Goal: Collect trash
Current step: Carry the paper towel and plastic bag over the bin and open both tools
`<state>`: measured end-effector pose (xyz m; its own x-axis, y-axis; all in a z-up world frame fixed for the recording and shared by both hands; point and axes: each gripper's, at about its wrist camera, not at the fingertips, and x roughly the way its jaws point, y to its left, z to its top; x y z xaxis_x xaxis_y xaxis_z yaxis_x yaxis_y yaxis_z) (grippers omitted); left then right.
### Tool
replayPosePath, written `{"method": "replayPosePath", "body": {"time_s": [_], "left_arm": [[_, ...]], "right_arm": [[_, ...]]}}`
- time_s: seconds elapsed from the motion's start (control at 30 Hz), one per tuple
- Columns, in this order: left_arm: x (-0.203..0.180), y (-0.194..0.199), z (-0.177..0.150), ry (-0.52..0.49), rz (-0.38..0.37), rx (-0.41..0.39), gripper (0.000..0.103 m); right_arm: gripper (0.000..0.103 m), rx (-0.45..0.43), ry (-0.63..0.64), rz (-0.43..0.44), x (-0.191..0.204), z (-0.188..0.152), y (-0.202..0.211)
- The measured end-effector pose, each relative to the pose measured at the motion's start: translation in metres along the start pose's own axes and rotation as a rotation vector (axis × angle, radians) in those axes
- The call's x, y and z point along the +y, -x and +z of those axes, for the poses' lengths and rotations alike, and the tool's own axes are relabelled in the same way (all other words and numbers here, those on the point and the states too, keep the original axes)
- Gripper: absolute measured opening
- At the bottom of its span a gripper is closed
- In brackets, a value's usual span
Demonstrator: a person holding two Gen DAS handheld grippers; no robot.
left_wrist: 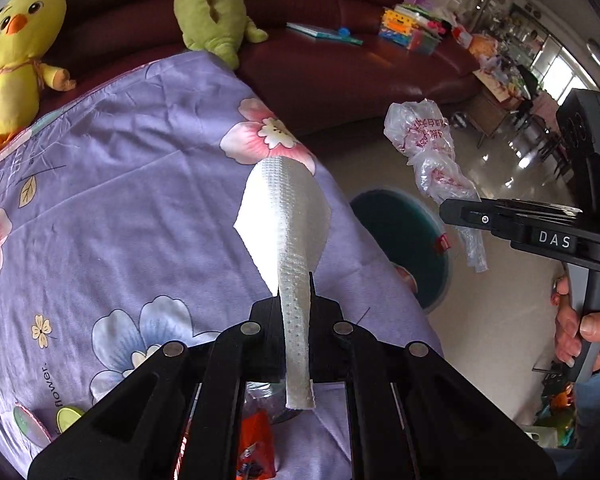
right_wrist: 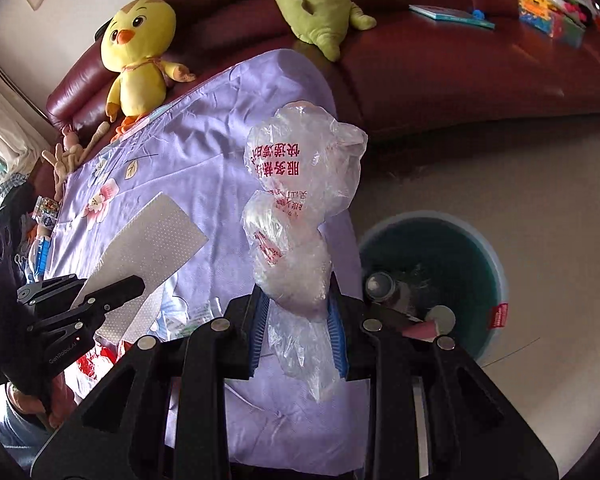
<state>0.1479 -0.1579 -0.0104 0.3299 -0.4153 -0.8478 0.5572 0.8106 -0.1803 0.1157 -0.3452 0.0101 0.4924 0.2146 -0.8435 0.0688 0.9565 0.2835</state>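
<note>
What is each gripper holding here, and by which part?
The left gripper pinches a white embossed paper towel by its narrow lower strip. The right gripper clamps a crumpled clear plastic bag near its lower, bunched end.

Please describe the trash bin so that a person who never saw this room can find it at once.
Start at the dark red sofa, then the table under the purple flowered cloth before it. On the pale floor beside the table stands the trash bin. It is the only round, open container there, dark green inside, already holding some trash.
</note>
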Motion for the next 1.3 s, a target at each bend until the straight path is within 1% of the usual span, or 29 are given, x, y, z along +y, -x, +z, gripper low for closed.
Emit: {"method": "replayPosePath", "body": {"time_s": [0.2, 0.37, 0.47, 0.6, 0.77, 0.83, 0.87, 0.9, 0.93, 0.97, 1.0, 1.03, 1.1, 1.3], "left_arm": [[-0.067, -0.03, 0.012, -0.097, -0.045, 0.05, 0.007], [-0.11, -0.056, 0.018, -0.162, -0.054, 0.096, 0.007], [-0.127, -0.073, 0.025, -0.187, -0.056, 0.125, 0.008], [-0.142, -0.099, 0.033, -0.194, -0.072, 0.157, 0.008], [-0.155, -0.132, 0.037, -0.203, -0.077, 0.208, 0.009], [-0.158, -0.144, 0.038, -0.199, -0.07, 0.224, 0.015], [-0.157, -0.148, 0.04, -0.195, -0.065, 0.227, 0.025], [-0.158, -0.152, 0.04, -0.192, -0.062, 0.228, 0.04], [-0.158, -0.155, 0.041, -0.188, -0.059, 0.226, 0.048], [-0.157, -0.157, 0.041, -0.187, -0.054, 0.219, 0.06], [-0.157, -0.159, 0.042, -0.187, -0.047, 0.21, 0.066], [-0.156, -0.161, 0.042, -0.187, -0.04, 0.206, 0.067], [-0.155, -0.165, 0.042, -0.182, -0.034, 0.212, 0.078], [-0.145, -0.162, 0.042, -0.189, -0.002, 0.202, 0.092]], "right_arm": [[0.027, -0.01, -0.098, -0.025, -0.064, -0.029, 0.023], [0.027, -0.006, -0.178, -0.016, -0.108, -0.05, 0.029], [0.027, 0.006, -0.212, -0.007, -0.127, -0.061, 0.027], [0.027, 0.029, -0.249, 0.005, -0.146, -0.072, 0.022], [0.027, 0.049, -0.269, 0.006, -0.162, -0.076, 0.017], [0.027, 0.055, -0.279, 0.003, -0.168, -0.076, 0.015], [0.028, 0.059, -0.283, 0.001, -0.171, -0.076, 0.014], [0.028, 0.063, -0.285, 0.0, -0.173, -0.076, 0.013], [0.028, 0.067, -0.286, -0.002, -0.174, -0.075, 0.011], [0.028, 0.071, -0.289, -0.002, -0.176, -0.075, 0.01], [0.028, 0.074, -0.291, -0.002, -0.177, -0.075, 0.008], [0.028, 0.077, -0.293, -0.001, -0.178, -0.074, 0.007], [0.028, 0.081, -0.294, -0.001, -0.18, -0.073, 0.005], [0.028, 0.092, -0.306, 0.003, -0.183, -0.071, -0.004]]}}
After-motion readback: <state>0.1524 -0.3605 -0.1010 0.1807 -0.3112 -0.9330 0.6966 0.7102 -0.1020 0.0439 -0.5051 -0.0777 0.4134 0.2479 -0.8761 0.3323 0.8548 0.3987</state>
